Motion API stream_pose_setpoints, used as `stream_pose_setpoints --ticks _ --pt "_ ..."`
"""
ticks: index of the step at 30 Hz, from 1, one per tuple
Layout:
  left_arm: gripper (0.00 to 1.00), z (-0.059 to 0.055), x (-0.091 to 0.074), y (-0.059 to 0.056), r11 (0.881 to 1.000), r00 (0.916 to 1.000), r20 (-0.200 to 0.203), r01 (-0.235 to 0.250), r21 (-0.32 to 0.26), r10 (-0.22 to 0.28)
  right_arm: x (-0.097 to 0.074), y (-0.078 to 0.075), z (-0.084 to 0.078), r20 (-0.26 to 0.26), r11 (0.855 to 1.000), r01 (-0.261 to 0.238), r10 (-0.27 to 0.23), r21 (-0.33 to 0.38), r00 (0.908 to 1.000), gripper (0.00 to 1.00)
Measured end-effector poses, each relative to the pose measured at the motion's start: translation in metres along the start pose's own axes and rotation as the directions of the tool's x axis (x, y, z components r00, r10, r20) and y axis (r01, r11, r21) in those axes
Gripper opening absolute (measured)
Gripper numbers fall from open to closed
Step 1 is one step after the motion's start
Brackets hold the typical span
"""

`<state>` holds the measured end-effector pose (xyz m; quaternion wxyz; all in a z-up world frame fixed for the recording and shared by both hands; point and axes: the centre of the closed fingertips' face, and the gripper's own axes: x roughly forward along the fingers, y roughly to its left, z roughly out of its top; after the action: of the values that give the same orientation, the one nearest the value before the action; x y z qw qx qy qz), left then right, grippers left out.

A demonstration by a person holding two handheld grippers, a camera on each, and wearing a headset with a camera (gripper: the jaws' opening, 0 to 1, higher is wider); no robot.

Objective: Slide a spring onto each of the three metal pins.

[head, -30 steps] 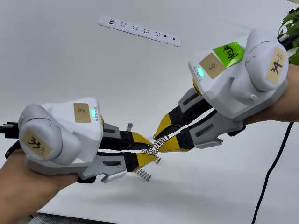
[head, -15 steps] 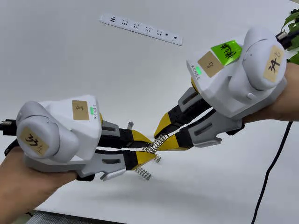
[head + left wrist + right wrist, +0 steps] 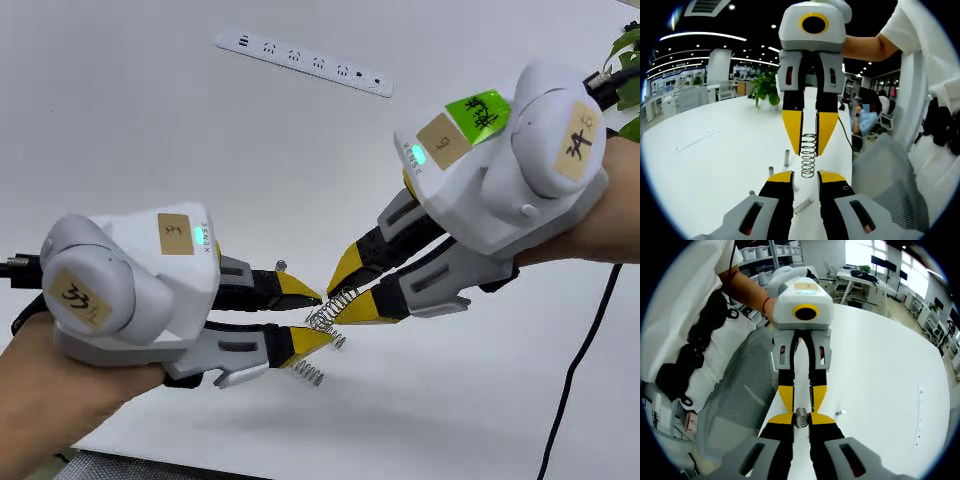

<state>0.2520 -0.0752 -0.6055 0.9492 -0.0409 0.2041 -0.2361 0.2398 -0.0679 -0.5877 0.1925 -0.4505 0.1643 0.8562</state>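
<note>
My right gripper (image 3: 335, 306) reaches down from the upper right, shut on a steel spring (image 3: 345, 298) held along its yellow tips. In the right gripper view that spring (image 3: 801, 416) sits end-on between the gripper's own tips. My left gripper (image 3: 322, 317) faces it from the lower left, open, and the spring's free end (image 3: 809, 167) hangs in the gap between its tips without clear contact. Short metal pins (image 3: 786, 157) (image 3: 771, 171) stand upright on the white table beyond the left jaws; one pin (image 3: 281, 266) shows above the left gripper. A second spring (image 3: 308, 373) lies loose on the table under the jaws.
A white power strip (image 3: 305, 63) lies at the far side of the table. A black cable (image 3: 585, 370) runs down at the right, and a green plant (image 3: 625, 50) is at the right corner. A mesh chair (image 3: 735, 405) stands by the table's near edge.
Both grippers have drifted only slightly. The spring stays in the right jaws with its end between the left tips.
</note>
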Motion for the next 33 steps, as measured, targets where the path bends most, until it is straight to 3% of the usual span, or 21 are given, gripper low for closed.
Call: stream_pose_setpoints --ticks 12,20,26,33 --pt "0.34 -0.021 -0.025 0.018 0.995 0.9943 -0.036 -0.101 -0.026 0.100 -0.003 -0.027 0.002 -0.022 0.997 0.076 -0.076 0.011 0.9969 0.12" --pt "0.47 -0.037 -0.038 0.033 0.986 0.9851 -0.060 -0.163 -0.031 0.161 0.005 -0.064 -0.002 -0.066 0.986 0.161 -0.158 0.043 0.9852 0.12" --pt "0.55 -0.044 -0.041 0.040 0.982 0.9804 -0.074 -0.186 -0.039 0.183 0.019 -0.082 -0.007 -0.098 0.982 0.182 -0.176 0.048 0.9794 0.12" --pt "0.68 -0.048 -0.041 0.045 0.976 0.9760 -0.071 -0.210 -0.059 0.206 0.039 -0.090 -0.016 -0.152 0.986 0.166 -0.162 0.016 0.9750 0.12"
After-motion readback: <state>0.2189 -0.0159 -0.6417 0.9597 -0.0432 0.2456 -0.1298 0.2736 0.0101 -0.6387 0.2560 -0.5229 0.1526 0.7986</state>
